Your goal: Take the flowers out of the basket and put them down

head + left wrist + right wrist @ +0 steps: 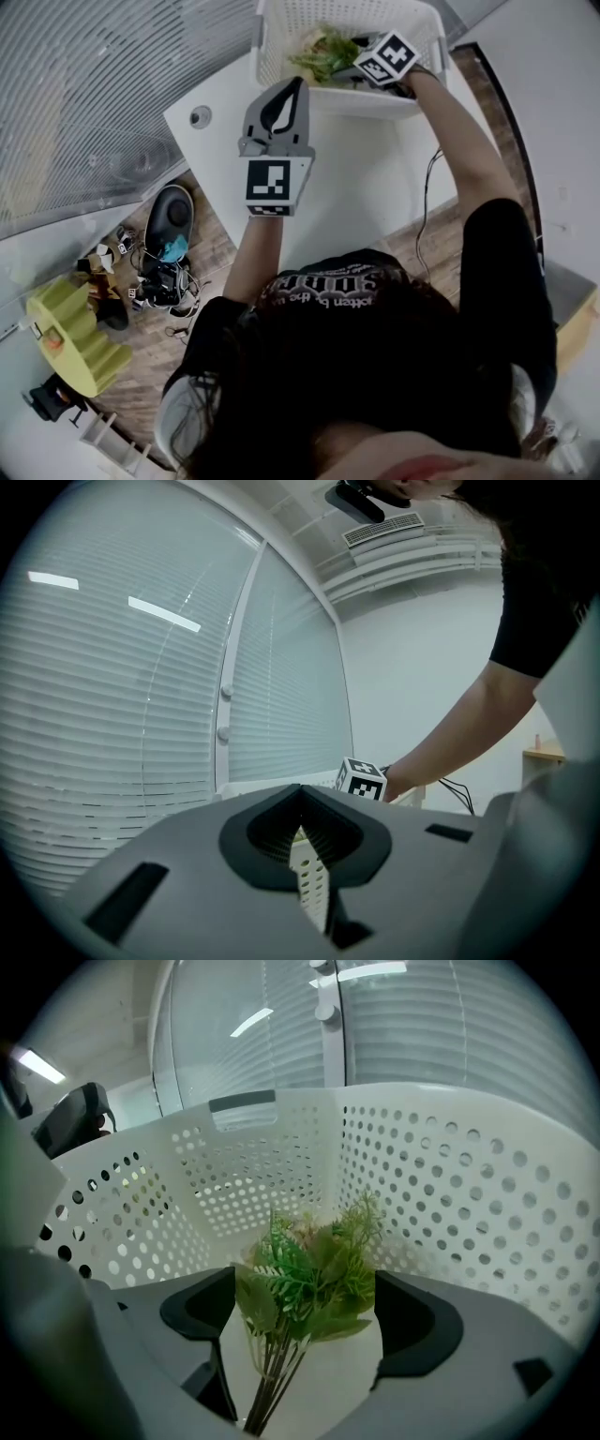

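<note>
A white perforated basket [281, 37] stands at the far end of the white table [356, 178]. Inside lies a bunch of green artificial flowers [323, 52]. My right gripper [349, 64] reaches down into the basket, its marker cube above the rim. In the right gripper view its jaws stand open [305, 1312] with the flowers [309, 1269] and their dark stems between them, the pads not pressing; the basket wall [469, 1204] curves behind. My left gripper [298, 89] hovers level in front of the basket, shut and empty [305, 841]. Through its slit the basket [309, 874] shows.
A thin cable [427, 197] hangs off the table's right edge. On the wooden floor to the left lie a black round device [169, 216], tangled gear [159, 281] and a yellow-green ridged object [75, 337]. Window blinds [141, 667] run along the far side.
</note>
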`<action>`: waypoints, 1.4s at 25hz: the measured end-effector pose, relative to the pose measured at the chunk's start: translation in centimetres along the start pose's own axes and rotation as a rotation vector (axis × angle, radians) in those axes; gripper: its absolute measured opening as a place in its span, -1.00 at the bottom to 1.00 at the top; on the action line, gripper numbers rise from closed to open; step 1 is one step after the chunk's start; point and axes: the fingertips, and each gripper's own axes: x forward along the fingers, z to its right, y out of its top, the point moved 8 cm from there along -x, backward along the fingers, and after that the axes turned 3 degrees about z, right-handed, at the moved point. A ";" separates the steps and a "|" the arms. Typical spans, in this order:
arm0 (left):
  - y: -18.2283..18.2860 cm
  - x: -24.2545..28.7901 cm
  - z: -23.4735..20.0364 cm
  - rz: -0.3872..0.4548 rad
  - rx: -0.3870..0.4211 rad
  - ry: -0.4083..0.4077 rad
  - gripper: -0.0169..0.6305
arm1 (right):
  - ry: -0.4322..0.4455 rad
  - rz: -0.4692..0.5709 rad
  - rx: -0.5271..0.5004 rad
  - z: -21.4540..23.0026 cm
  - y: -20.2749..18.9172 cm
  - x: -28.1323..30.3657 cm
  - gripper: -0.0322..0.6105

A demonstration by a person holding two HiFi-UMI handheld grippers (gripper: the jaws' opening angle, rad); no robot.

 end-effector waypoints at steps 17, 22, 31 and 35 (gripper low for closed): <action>-0.1 -0.3 -0.5 0.002 0.000 0.007 -0.94 | 0.075 -0.190 -0.045 -1.5 -1.6 1.6 0.11; -0.2 -0.1 -0.2 0.004 0.002 0.010 -0.94 | 0.093 -0.195 -0.064 -1.4 -1.6 1.4 -0.27; 0.1 -0.6 -0.6 -0.001 0.004 0.022 -0.94 | 0.087 -0.176 -0.081 -1.7 -0.3 0.7 -0.52; 0.2 -0.5 -0.3 0.010 0.012 0.032 -0.94 | 0.049 -0.154 -0.116 -1.3 0.3 0.0 -0.58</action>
